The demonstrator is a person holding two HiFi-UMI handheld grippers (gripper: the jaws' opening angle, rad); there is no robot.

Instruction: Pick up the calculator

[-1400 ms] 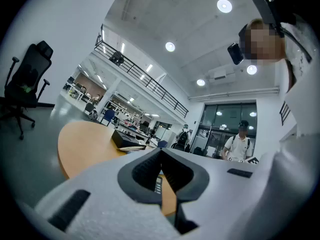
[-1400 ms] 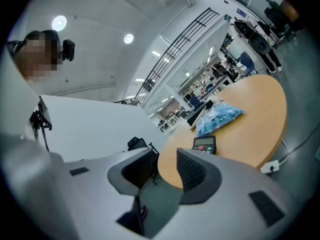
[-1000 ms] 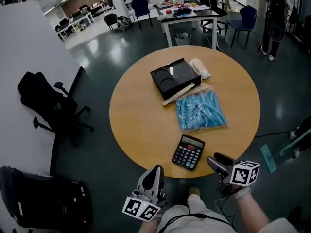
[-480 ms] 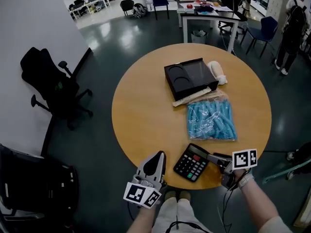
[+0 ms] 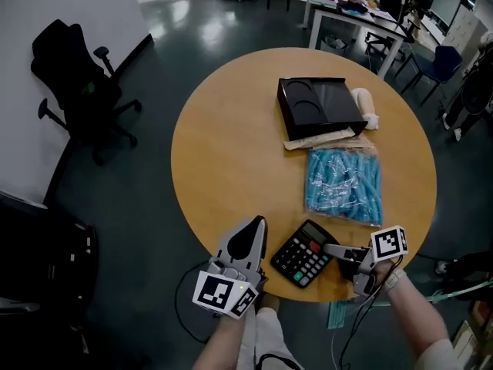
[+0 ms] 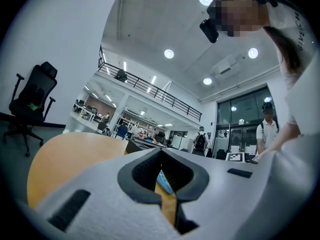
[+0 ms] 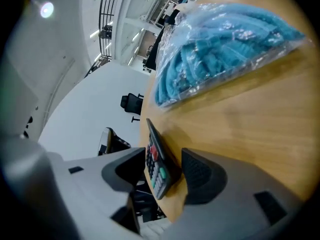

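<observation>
The black calculator (image 5: 303, 253) lies at the near edge of the round wooden table (image 5: 231, 153). My right gripper (image 5: 337, 257) reaches in from the right, and its jaws straddle the calculator's right corner. In the right gripper view the calculator (image 7: 156, 163) stands edge-on between the jaws of the right gripper (image 7: 162, 171), with a gap on each side. Those jaws have just been opening and are open. My left gripper (image 5: 256, 226) points over the table edge just left of the calculator, shut and holding nothing. The left gripper view shows the left gripper (image 6: 162, 176) low over the tabletop.
A clear bag of blue pieces (image 5: 344, 185) lies just beyond the calculator. Behind it are a black tray (image 5: 320, 106), a pale paper-wrapped strip (image 5: 323, 137) and a white roll (image 5: 366, 106). A black office chair (image 5: 77, 83) stands on the floor at the left.
My right gripper came down and leftward until its jaws straddle the calculator's corner. My left gripper moved forward to the table edge beside the calculator.
</observation>
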